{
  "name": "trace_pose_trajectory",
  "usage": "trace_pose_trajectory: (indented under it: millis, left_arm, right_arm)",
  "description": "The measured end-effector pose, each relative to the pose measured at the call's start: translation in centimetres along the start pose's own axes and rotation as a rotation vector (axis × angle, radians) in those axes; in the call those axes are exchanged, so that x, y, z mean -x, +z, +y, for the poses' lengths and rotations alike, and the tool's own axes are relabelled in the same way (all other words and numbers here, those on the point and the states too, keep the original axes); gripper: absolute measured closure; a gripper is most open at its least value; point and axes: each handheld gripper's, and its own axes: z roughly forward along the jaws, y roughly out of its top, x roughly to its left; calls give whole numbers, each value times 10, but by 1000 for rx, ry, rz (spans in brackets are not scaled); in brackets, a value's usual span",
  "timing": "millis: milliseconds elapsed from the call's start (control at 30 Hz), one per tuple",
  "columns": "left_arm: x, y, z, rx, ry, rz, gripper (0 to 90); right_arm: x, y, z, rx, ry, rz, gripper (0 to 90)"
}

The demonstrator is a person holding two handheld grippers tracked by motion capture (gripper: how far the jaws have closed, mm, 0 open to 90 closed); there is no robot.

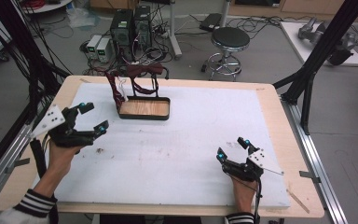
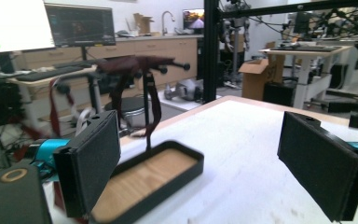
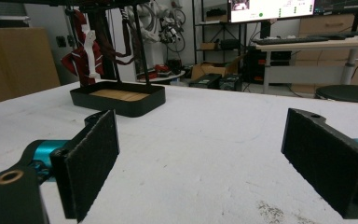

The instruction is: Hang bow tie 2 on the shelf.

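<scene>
One stand (image 1: 142, 95) with tray base, several dark red straps (image 1: 144, 70), two grippers (image 1: 92, 117) (image 1: 233, 148)

In the left gripper view the stand (image 2: 140, 70) and the dark red straps (image 2: 154, 100) hanging from it are blurred, perhaps fabric, and a jaw hides the near corner of the tray (image 2: 168, 172). The right gripper view's top edge cuts the stand off.

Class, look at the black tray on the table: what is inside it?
The tray shows a bare wooden floor, with a black stand rising from it that carries dark red straps. The near wall hides a strip of the floor.
</scene>
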Motion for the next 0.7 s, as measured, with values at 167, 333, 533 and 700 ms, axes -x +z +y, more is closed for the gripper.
trace_pose_trajectory:
  millis: [167, 333, 533, 700]
  left_arm:
    - [4, -21, -22, -3, -4, 44, 136]
    - [2, -40, -53, -12, -42, 101, 135]
    - [6, -45, -70, -6, -53, 137, 135]
    - [6, -44, -75, 2, -43, 145, 135]
  right_arm:
    - [-1, 0, 0, 1, 0, 1, 103]
    - [0, 0, 0, 0, 2, -3, 103]
    - [0, 0, 0, 2, -3, -3, 103]
    - [0, 0, 0, 2, -3, -3, 103]
